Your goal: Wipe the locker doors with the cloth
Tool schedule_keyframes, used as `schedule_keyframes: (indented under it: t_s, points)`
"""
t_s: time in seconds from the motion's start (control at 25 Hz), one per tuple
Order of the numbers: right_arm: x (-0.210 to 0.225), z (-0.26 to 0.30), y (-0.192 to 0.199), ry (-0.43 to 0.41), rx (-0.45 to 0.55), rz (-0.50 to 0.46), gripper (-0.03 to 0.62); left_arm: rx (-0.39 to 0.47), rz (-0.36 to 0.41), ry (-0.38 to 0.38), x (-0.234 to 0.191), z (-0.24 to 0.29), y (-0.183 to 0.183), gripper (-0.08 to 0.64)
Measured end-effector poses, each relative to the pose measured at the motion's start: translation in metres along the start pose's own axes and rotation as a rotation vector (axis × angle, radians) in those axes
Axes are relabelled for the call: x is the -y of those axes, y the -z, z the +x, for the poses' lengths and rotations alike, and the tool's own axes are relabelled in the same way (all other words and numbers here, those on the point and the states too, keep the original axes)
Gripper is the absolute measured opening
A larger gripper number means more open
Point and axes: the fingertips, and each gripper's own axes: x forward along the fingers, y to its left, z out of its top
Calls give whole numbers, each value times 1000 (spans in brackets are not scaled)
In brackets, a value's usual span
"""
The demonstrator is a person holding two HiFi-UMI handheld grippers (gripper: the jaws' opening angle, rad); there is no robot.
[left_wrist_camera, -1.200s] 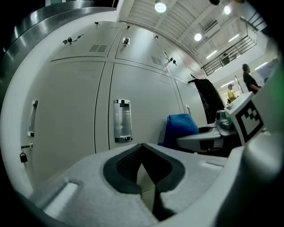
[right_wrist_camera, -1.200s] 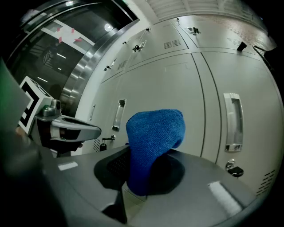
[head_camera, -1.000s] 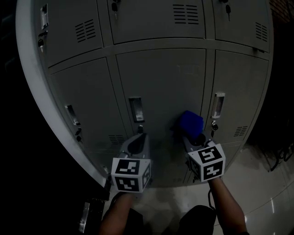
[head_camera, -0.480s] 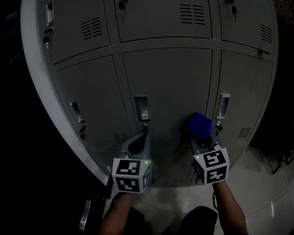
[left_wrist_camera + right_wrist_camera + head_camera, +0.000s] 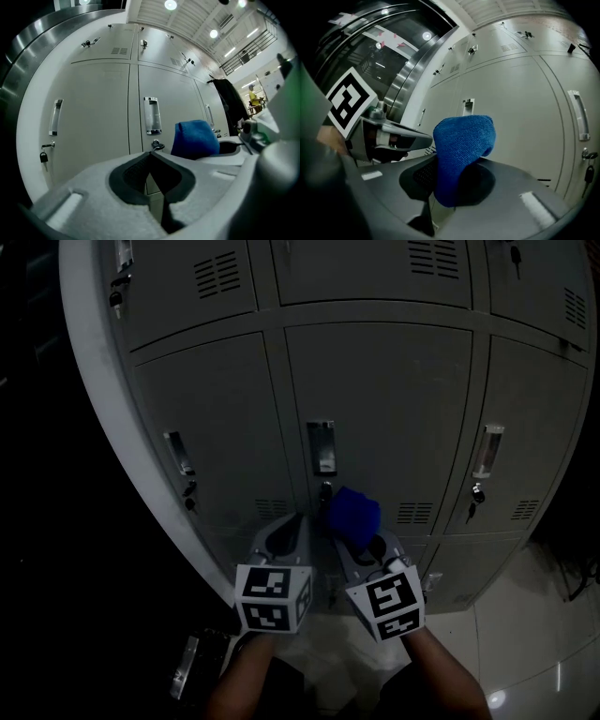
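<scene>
- head view had the right gripper (image 5: 361, 545) pinching the blue cloth (image 5: 354, 512), low on the middle door (image 5: 384, 399) of the locker doors (image 5: 216, 418), just below its handle (image 5: 322, 448) and lock (image 5: 325, 491).
- left gripper (image 5: 298, 523) sat just beside it, jaws pressed together on nothing, doing no work.
- contact was unclear: no view showed whether the cloth touched the panel or hung just off it.
- step in hand, as i read it, was wiping the lower part of the middle door.
- best approach looked like pressing the bunched end flat on the panel, so cloth and not jaw tips met the metal.
- the pinch needed to stay firm, since only the lower fold was held.
- overlapping straight passes made sense, going around the handle and lock rather than across them.
- the key (image 5: 157, 146) hanging in the lock could have snagged the pile.
- vent slots (image 5: 413, 513) sat right of the cloth; wiping along them seemed safer than across.
- left gripper was better kept out of the sweep path.
- cloth look: strong blue, fine looped pile, folded into a rounded lump standing up out of the jaws.
- no dirt or wet patches showed on it, though the head view was dim.
- doors were pale grey painted metal, matte, with no marks i could make out.
</scene>
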Motion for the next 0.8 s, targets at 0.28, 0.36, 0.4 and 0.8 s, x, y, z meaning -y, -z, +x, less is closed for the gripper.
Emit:
schedule_keyframes:
  t_s: [0.28,0.36,0.4,0.8]
  points:
    - [-34,37,25,-37,-31,-27,71,-15,-17,-10,-13,-1,13,5]
    - [-34,43,31,-34,-45,-27,71,-15,-23,-8,-14,0,15,5]
    - [-34,44,34,-32,-50,-27,71,-15,-26,-7,-14,0,16,5]
    - [1,30,47,28,-72,-16,71,-10,-29,31,3,10,16,5]
